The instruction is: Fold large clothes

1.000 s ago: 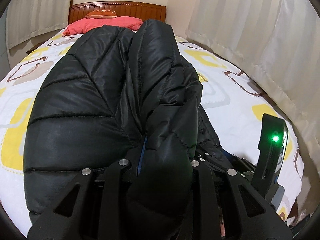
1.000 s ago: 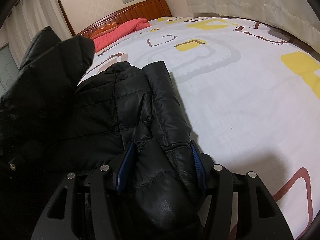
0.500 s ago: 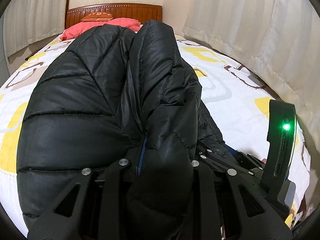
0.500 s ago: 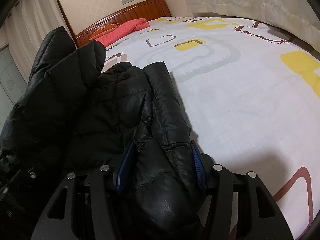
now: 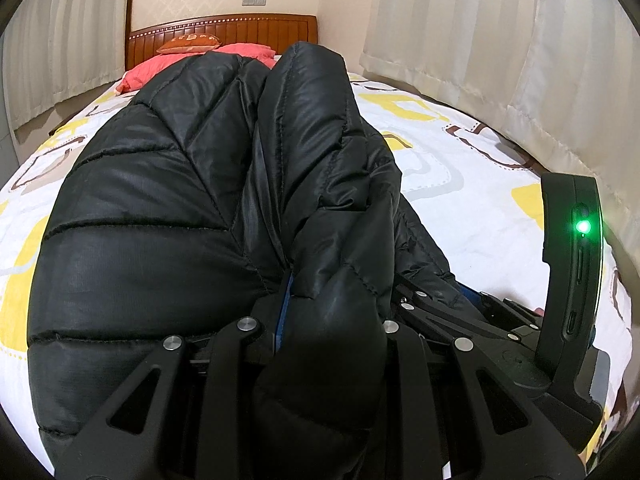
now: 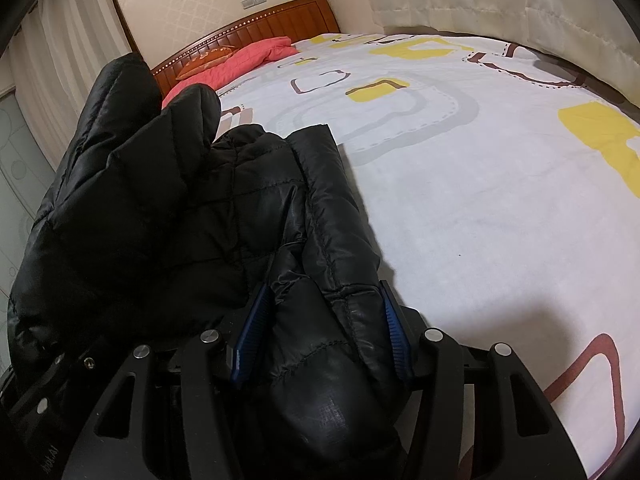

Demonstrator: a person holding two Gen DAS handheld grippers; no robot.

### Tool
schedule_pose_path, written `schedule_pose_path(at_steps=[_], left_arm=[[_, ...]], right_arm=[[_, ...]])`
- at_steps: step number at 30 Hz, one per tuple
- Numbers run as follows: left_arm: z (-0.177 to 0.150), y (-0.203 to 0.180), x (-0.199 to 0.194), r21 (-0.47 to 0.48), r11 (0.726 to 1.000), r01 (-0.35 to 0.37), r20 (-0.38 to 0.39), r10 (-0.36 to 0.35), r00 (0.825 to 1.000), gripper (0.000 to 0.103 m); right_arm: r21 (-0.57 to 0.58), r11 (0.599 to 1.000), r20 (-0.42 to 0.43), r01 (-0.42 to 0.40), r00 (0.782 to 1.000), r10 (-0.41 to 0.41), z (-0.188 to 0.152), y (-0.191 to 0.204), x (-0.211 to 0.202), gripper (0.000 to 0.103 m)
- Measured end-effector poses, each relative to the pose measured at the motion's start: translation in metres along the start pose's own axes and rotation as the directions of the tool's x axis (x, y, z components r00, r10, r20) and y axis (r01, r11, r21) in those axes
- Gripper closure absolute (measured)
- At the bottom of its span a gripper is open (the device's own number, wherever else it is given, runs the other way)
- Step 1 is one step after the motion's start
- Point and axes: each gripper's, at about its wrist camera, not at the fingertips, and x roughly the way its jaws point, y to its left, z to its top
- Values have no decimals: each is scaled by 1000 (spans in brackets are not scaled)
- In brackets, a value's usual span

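The black puffer jacket (image 5: 168,216) was spread on the bed (image 6: 480,208), its quilted, slightly glossy shell stitched in slanting panels, one part raised and bunched into a thick ridge. In the right wrist view the jacket (image 6: 248,200) was seen lying at the left of the patterned sheet, with a lifted portion standing up at its far left.

Compared with a second earlier, the raised portion was seen larger and nearer in the right wrist view, and the headboard (image 5: 224,32) sat more squarely in the left wrist view; the right view's framing was otherwise unchanged.

The left gripper (image 5: 332,308) was clamped narrowly on a fold of the jacket, the padding squeezed between its jaws. The right gripper (image 6: 324,332) was closed on a thicker roll of the jacket, blue pads (image 6: 252,328) pressed against both sides.
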Motion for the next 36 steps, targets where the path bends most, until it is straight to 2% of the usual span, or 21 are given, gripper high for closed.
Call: schedule_pose_path(at_steps=[7, 8, 10, 12, 14, 17, 20, 23, 27, 30, 33, 36], left_arm=[[0, -7, -8, 41, 999, -31, 13, 30, 999, 79], [1, -9, -11, 47, 998, -35, 12, 35, 999, 77], [4, -12, -16, 55, 998, -34, 12, 34, 999, 71], [6, -13, -26, 49, 999, -10, 25, 9, 1000, 54], [8, -14, -37, 40, 999, 7, 37, -9, 999, 46], [10, -16, -61, 37, 999, 31, 62, -34, 997, 43], [12, -12, -96, 29, 996, 90, 104, -92, 990, 38], [12, 5, -128, 3, 995, 99, 160, -99, 982, 34], [10, 63, -148, -141, 988, 54, 194, -26, 981, 29], [3, 118, -140, -306, 952, 3, 155, 46, 987, 29], [-15, 164, -122, -479, 878, 9, 102, 45, 994, 29], [-28, 180, -107, -531, 847, 15, 70, 26, 997, 29]], right_arm=[[11, 1000, 2, 2, 1000, -2, 1, -2, -6, 48], [12, 1000, 0, 4, 1000, -4, 1, -3, -7, 45], [11, 1000, 1, 20, 1000, -20, 3, -5, -11, 41], [10, 1000, -2, 24, 1000, -24, 3, -7, -18, 41], [12, 999, -6, 30, 1000, -29, 5, -9, -25, 41], [-11, 999, 7, 52, 999, -52, 6, -7, -40, 41], [-21, 998, 25, 61, 998, -60, 8, -3, -57, 41], [-26, 997, 50, 66, 997, -65, 9, 2, -75, 41], [-16, 999, 84, 46, 995, -45, 15, 11, -99, 41], [-8, 1000, 95, 6, 995, -5, 21, 22, -108, 41], [-5, 998, 79, -67, 995, 67, 25, 38, -105, 34], [4, 990, 37, -144, 989, 143, 25, 53, -91, 29]])
